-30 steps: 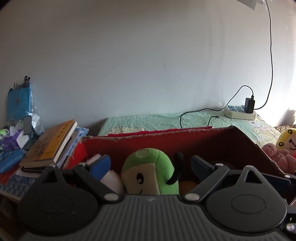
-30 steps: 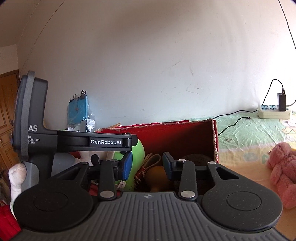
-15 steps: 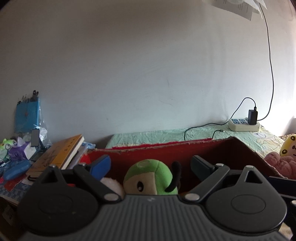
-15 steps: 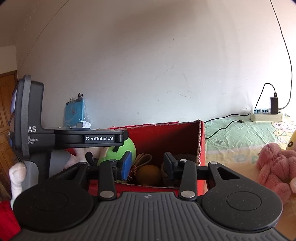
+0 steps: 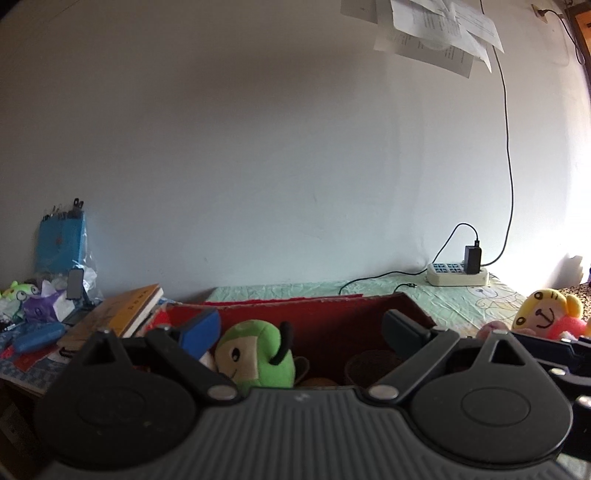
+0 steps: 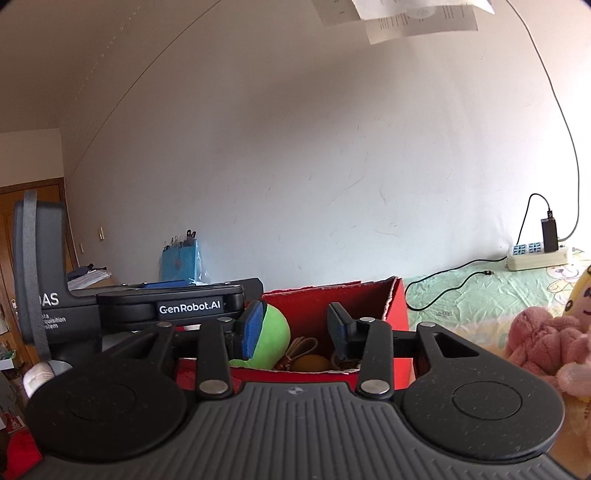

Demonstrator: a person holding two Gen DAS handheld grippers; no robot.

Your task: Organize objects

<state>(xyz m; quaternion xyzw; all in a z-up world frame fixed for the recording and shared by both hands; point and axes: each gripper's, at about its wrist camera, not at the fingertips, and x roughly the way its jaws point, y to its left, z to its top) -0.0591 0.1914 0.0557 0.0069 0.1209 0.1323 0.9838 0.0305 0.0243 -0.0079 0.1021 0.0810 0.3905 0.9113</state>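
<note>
A red cardboard box (image 5: 332, 314) (image 6: 397, 314) stands on the bed and holds a green plush toy (image 5: 258, 354) (image 6: 275, 332), an orange ball (image 6: 310, 363) and a coil of brown rope (image 6: 301, 347). My left gripper (image 5: 301, 328) hovers level in front of the box, jaws wide open and empty. To its right, my right gripper (image 6: 295, 328) also faces the box with its jaws partly open and nothing between the pads. Beside it on the left I see the left gripper's body (image 6: 166, 306). A pink plush (image 6: 543, 339) and a yellow plush (image 5: 543, 314) lie right of the box.
A power strip (image 5: 458, 275) with a charger and trailing cable sits on the green sheet by the wall. Stacked books (image 5: 125, 314), a blue bag (image 5: 61, 243) and small clutter crowd the left side. Papers (image 5: 436, 33) hang high on the wall.
Both grippers have drawn back from the red box, which now looks smaller and farther off. More of the wall and the papers came into view. The right jaws have widened slightly.
</note>
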